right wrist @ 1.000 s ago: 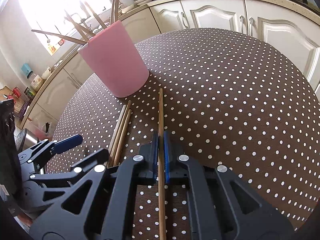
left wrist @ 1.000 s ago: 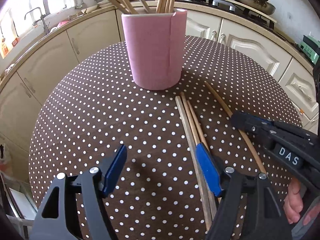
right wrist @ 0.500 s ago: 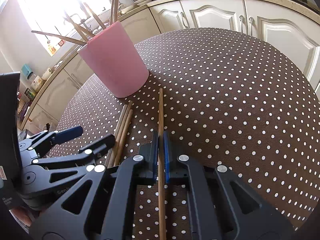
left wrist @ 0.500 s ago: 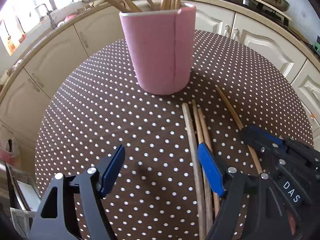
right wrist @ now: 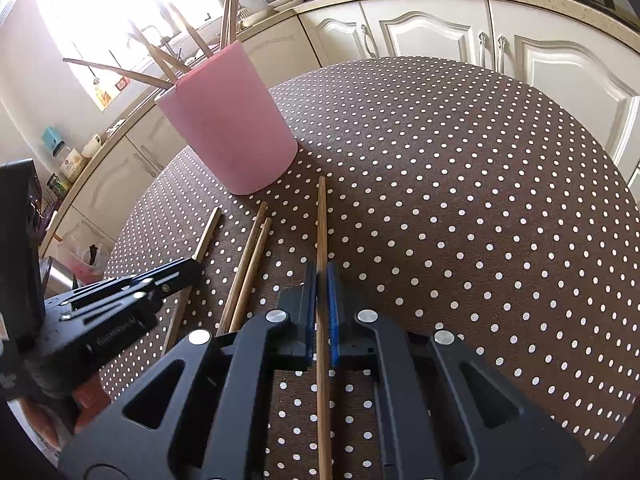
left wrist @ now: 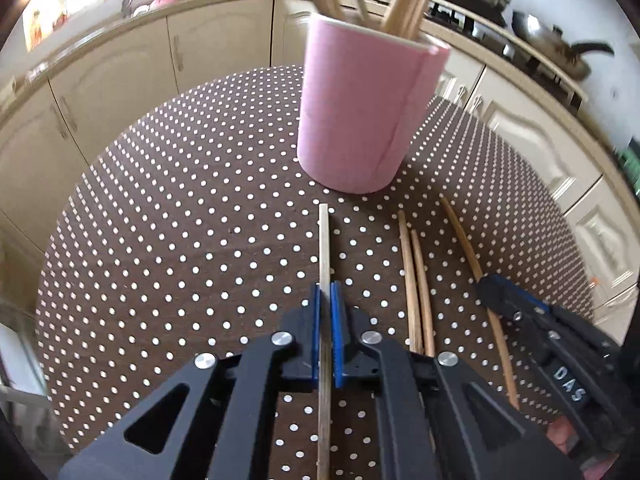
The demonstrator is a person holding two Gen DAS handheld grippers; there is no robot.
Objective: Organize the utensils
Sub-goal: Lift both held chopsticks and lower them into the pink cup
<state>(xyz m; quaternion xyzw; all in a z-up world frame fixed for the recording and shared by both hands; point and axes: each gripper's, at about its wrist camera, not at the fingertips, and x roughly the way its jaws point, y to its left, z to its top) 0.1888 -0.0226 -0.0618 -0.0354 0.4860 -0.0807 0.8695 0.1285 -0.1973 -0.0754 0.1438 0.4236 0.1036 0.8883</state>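
A pink holder [left wrist: 360, 120] [right wrist: 228, 128] with several chopsticks in it stands on the brown dotted tablecloth [left wrist: 180, 240]. In the left wrist view my left gripper [left wrist: 327, 300] has its jaws closing on a pale flat chopstick [left wrist: 324, 240], and the blue pads press its sides. My right gripper [right wrist: 320, 280] is shut on a darker brown chopstick [right wrist: 321, 220] that points toward the holder. Two more chopsticks [left wrist: 414, 276] [right wrist: 250, 268] lie side by side on the cloth between the grippers. Each gripper appears in the other's view: the right gripper [left wrist: 516, 312], the left gripper [right wrist: 168, 276].
Cream kitchen cabinets [right wrist: 440, 36] ring the round table. A hob with pans [left wrist: 560, 48] sits at the back right, and a bright window and sink counter [right wrist: 100, 60] at the left. Bare cloth [right wrist: 480, 200] stretches to the right of the right gripper.
My left gripper moved right, rolled, and closed on the pale flat chopstick, drawing it away from the other two. The right gripper kept still, shut on its chopstick.
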